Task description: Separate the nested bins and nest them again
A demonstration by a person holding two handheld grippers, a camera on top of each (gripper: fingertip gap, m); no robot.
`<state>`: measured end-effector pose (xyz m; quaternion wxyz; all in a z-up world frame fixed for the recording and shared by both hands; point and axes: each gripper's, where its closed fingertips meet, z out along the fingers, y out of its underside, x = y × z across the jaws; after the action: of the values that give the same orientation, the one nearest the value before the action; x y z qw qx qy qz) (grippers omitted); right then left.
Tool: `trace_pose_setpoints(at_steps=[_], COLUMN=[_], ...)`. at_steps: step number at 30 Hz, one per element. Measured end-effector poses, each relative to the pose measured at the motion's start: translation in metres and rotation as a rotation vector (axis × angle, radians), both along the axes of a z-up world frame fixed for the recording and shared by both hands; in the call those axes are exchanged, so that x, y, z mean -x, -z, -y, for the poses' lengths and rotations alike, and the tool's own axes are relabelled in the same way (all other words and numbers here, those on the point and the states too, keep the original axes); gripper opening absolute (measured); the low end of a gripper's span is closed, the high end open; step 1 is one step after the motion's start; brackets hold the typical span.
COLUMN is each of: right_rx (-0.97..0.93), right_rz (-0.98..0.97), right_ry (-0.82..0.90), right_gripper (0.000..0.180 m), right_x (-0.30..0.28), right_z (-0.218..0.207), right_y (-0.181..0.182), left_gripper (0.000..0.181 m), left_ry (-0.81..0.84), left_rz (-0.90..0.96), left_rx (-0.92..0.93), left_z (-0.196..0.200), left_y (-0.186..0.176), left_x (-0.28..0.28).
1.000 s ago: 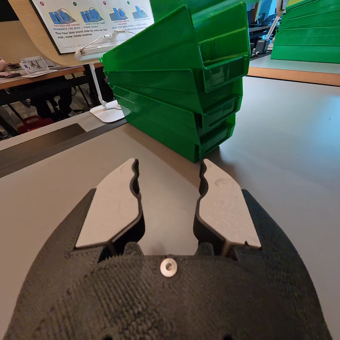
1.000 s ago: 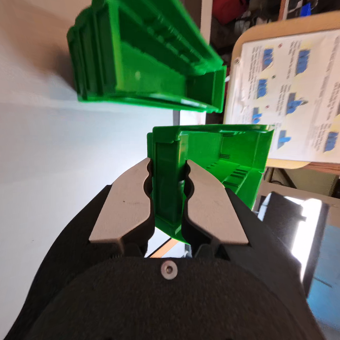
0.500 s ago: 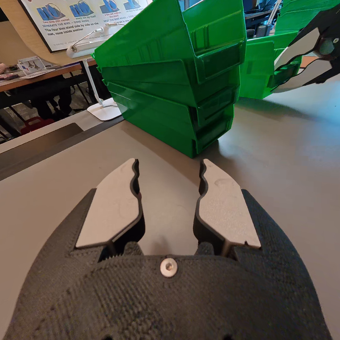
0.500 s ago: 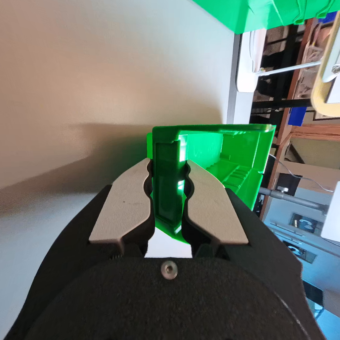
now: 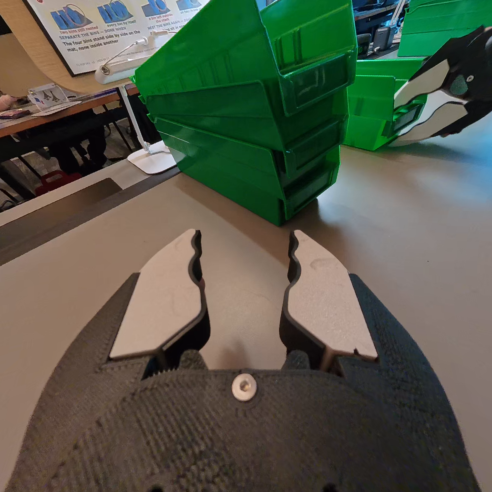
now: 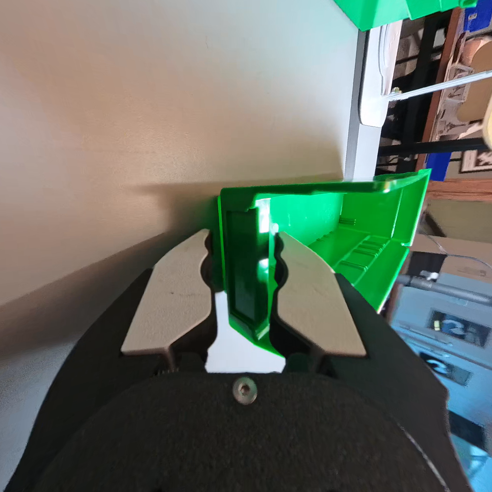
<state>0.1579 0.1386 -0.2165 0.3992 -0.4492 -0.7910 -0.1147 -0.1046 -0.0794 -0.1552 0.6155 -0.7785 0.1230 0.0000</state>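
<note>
A stack of three nested green bins (image 5: 239, 119) stands on the grey table (image 5: 399, 239), its top bin tilted. My left gripper (image 5: 245, 234) is open and empty, low over the table just in front of the stack. A single green bin (image 5: 372, 101) sits on the table to the right of the stack. My right gripper (image 6: 242, 233) straddles the front lip of that bin (image 6: 332, 234). Its jaws stand apart, with a gap at the left finger (image 6: 181, 279). It also shows in the left wrist view (image 5: 394, 119).
A white lamp base (image 5: 151, 159) stands behind the stack at the table's far edge. A poster board (image 5: 106, 26) leans at the back left. More green bins (image 5: 439, 26) are at the back right. A dark strip (image 5: 66, 207) runs along the table's left side. About 35 cm separates my left fingertips from my right.
My right gripper carried the single bin down to the table right of the stack, and its jaws have widened off the lip. The left gripper stayed open and barely moved.
</note>
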Motion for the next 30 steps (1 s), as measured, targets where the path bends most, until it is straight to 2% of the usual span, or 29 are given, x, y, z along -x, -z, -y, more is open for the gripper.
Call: trace_pose_setpoints(at_steps=[3, 6, 11, 15, 18, 21, 23, 25, 30], right_rx=[0.083, 0.241, 0.542, 0.705, 0.743, 0.748, 0.724, 0.737, 0.755], right_rz=[-0.113, -0.381, -0.822, -1.009, -1.073, -1.127, -1.140, -1.145, -1.126], right_ry=[0.036, 0.039, 0.075, 0.107, 0.157, 0.199, 0.220, 0.220, 0.225], right_gripper=[0.058, 0.065, 0.066, 0.066, 0.068, 0.070, 0.071, 0.071, 0.074], right_x=[0.002, 0.004, -0.016, -0.038, -0.050, -0.059, -0.064, -0.064, -0.061], right_z=[0.018, 0.050, 0.098, 0.128, 0.140, 0.144, 0.144, 0.146, 0.148], right_y=[-0.021, -0.060, -0.114, -0.123, -0.119, -0.114, -0.110, -0.106, -0.097], left_gripper=[0.063, 0.063, 0.063, 0.056, 0.053, 0.051, 0.053, 0.054, 0.055], left_ry=[-0.001, -0.006, 0.007, 0.049, 0.139, 0.230, 0.309, 0.334, 0.411], left_rz=[-0.006, -0.009, -0.033, -0.137, -0.215, -0.373, -0.511, -0.661, -0.856], left_rx=[0.003, 0.002, -0.024, -0.055, -0.004, 0.111, 0.281, 0.374, 0.660], left_z=[0.001, 0.001, 0.000, -0.004, -0.014, -0.034, -0.044, -0.061, -0.088], left_y=[-0.001, -0.004, -0.024, -0.063, -0.089, -0.101, -0.089, -0.083, -0.056], left_x=[-0.001, -0.002, -0.009, -0.020, -0.039, -0.062, -0.075, -0.082, -0.093])
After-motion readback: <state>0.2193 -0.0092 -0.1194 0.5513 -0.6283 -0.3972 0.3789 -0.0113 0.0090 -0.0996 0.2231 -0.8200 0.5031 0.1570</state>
